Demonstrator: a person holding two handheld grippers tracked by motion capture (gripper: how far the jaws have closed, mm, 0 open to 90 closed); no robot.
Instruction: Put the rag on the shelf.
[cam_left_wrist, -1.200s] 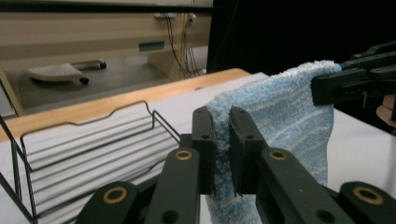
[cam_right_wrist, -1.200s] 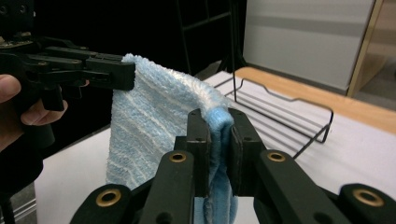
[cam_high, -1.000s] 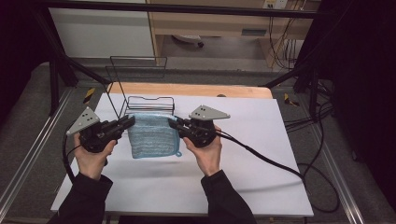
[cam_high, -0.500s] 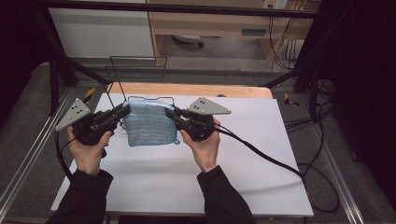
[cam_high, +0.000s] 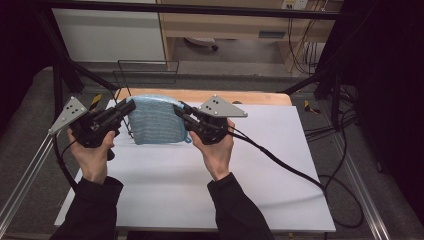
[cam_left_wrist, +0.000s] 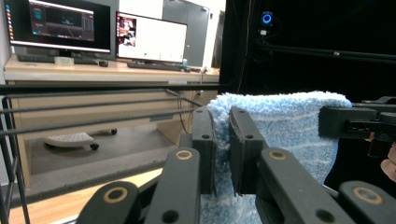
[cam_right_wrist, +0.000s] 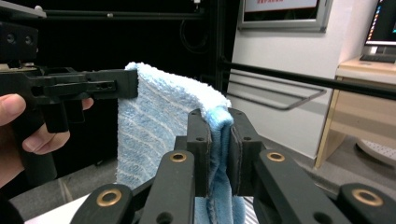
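Blue towel hanging between both tongs, left tongs clamped on one top corner, right tongs on the other

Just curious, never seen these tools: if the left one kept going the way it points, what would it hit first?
Probably the right tool across the blue towel both hold; depth is hard to judge, so it might pass beside it.
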